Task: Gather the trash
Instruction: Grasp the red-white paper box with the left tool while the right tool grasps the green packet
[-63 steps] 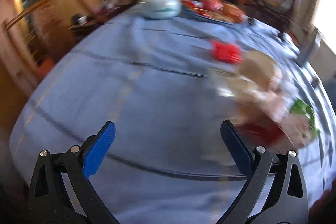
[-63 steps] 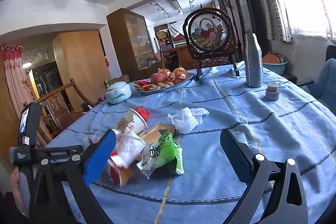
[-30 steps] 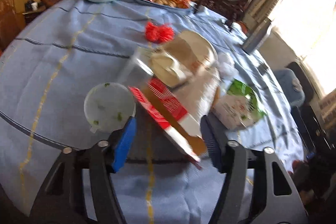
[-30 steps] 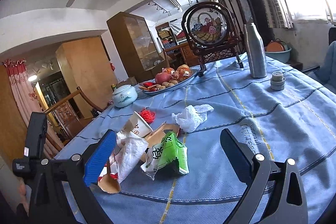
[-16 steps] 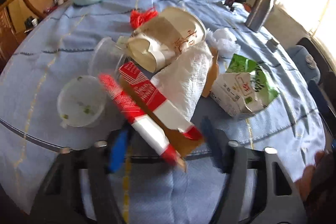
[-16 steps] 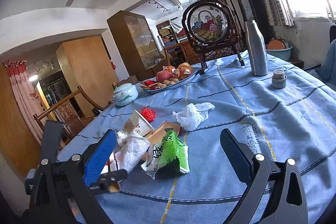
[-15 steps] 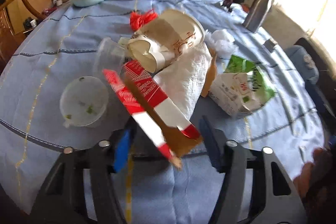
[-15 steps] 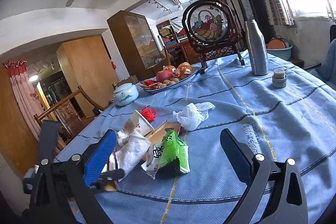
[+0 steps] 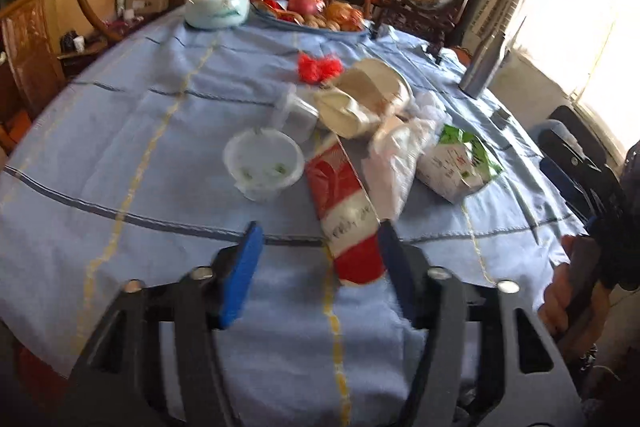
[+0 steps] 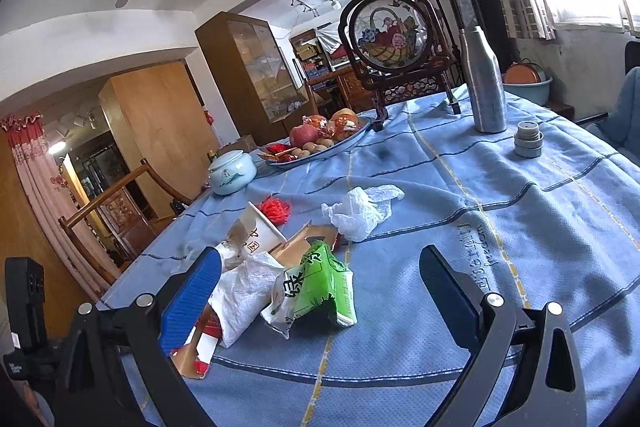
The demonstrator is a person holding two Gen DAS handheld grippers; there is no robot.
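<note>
A pile of trash lies on the blue tablecloth (image 9: 132,131): a red and white carton (image 9: 344,203), a white paper wad (image 9: 394,163), a green and white packet (image 9: 460,163), a paper cup (image 9: 368,103), a clear plastic lid (image 9: 262,163) and red netting (image 9: 318,67). My left gripper (image 9: 318,275) is open, its jaws on either side of the near end of the carton. My right gripper (image 10: 320,295) is open and empty, low over the table in front of the green packet (image 10: 320,283). A crumpled plastic bag (image 10: 360,211) lies behind it.
A fruit platter (image 10: 320,143), a lidded ceramic jar (image 10: 232,169), a framed round embroidery screen (image 10: 390,35), a metal bottle (image 10: 486,87) and its cap (image 10: 528,143) stand at the far side. Wooden chairs (image 9: 28,39) stand at the left edge.
The left gripper swung from the bare cloth to the trash pile and came in around the red and white carton. The carton's near end now lies flat between the jaws. The right gripper has barely moved.
</note>
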